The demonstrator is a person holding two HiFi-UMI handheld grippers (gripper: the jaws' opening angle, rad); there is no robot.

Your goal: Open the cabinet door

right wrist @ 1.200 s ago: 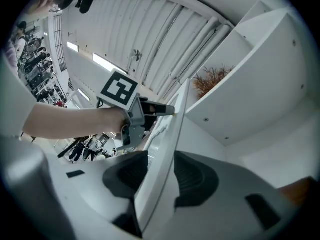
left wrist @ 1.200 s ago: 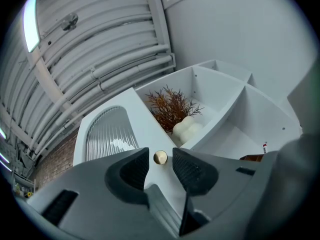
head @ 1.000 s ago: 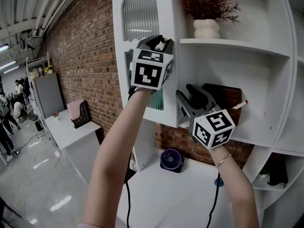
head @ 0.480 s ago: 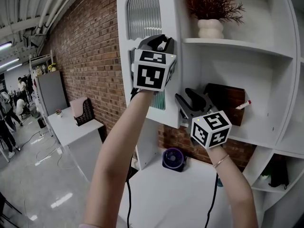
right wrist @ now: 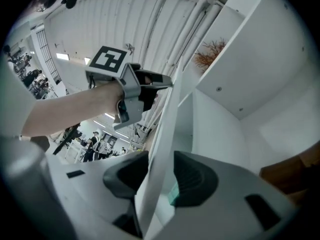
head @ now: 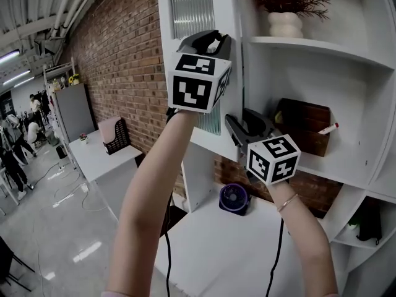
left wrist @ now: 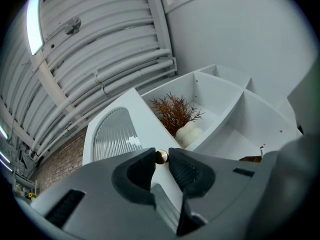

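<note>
**Cabinet door standing ajar, both grippers on it**

The white cabinet door with an arched ribbed-glass pane (head: pixel 226 8) is standing swung out from the upper left corner of the white shelf unit (head: pixel 322 48), its free edge turned towards the camera. The small round brass knob (left wrist: pixel 161 157) on its front face is sitting between the tips of the left gripper (head: pixel 209 42), whose pads are touching it on both sides. Those jaws are narrow and have just been easing open a little, with the knob between them.

Lower down, the right gripper (right wrist: pixel 160 179) is straddling the door's free edge, one pad lying against each face. Its jaws are fairly wide and have just been closing slightly on the panel.

Inside the unit, a cream vase of dried reddish-brown sprigs (head: pixel 284 23) is standing on the top shelf and a brown wooden box (head: pixel 303 125) on the shelf below. A red brick wall (head: pixel 117 60) is running behind the door, and a small purple fan (head: pixel 235 198) is sitting on the white table (head: pixel 210 246) underneath.
</note>
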